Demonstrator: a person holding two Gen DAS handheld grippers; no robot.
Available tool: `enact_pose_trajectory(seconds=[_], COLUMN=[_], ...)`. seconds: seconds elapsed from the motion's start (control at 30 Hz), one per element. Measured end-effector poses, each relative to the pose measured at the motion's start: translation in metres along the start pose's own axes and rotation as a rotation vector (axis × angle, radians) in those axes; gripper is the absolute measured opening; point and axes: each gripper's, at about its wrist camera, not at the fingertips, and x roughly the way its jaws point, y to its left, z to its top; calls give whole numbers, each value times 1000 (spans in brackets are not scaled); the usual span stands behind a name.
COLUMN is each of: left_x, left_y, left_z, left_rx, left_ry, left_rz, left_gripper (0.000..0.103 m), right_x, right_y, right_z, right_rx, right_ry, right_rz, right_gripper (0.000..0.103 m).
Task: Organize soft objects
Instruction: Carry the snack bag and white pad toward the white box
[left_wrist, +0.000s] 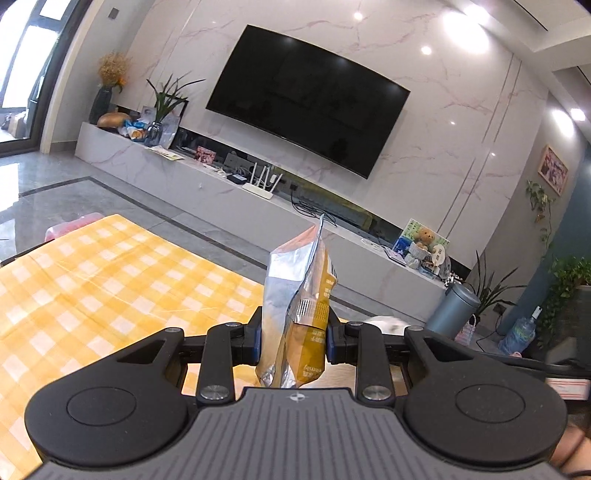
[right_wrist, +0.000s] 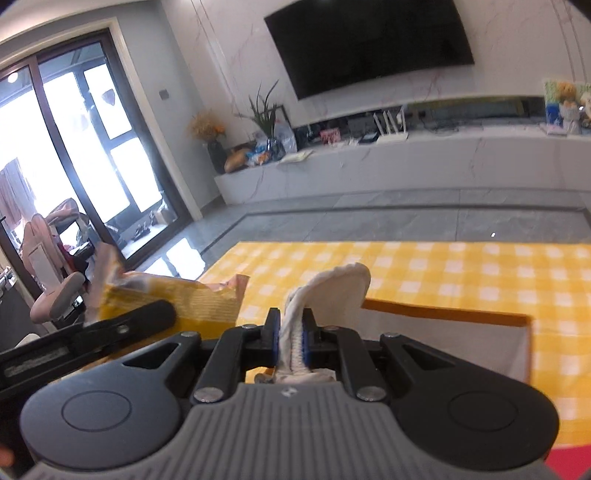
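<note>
The left gripper (left_wrist: 294, 338) is clenched on a snack bag (left_wrist: 301, 291), which stands upright between the jaws, lifted above the yellow checked tabletop (left_wrist: 92, 280), probably for carrying. To the right, the right gripper (right_wrist: 291, 338) pinches a white cloth (right_wrist: 332, 291); its free end rises beyond the jaws, near a fabric box (right_wrist: 461, 332), likely its destination.

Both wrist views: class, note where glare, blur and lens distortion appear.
Left wrist: ceiling spots glare off the marble wall; the TV bows from fisheye. Right wrist: the glass door blows out white; the snack bag edge smears with motion blur.
</note>
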Motion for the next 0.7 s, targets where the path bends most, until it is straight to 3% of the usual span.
enact_pose_trajectory(seconds=[0.07, 0.13, 0.23, 0.47, 0.6, 0.7], left_x=[-1, -2, -3, 0, 4, 3], left_y=[-3, 0, 1, 4, 5, 5], left_z=[0, -1, 1, 1, 2, 2], left_rx=[3, -5, -27, -24, -30, -23], left_ry=[-3, -2, 0, 9, 28, 28], left_rz=[9, 8, -1, 6, 15, 14], left_gripper=[33, 33, 33, 33, 33, 33], right_x=[21, 51, 91, 113, 123, 117], right_y=[-3, -5, -25, -52, -50, -43], right_z=[-1, -9, -28, -43, -46, -47], right_rx=[-62, -161, -191, -174, -187, -220], right_ry=[67, 216, 371, 419, 450, 436], right_rz=[41, 65, -74, -103, -207, -192], right_gripper=[10, 11, 10, 11, 22, 17])
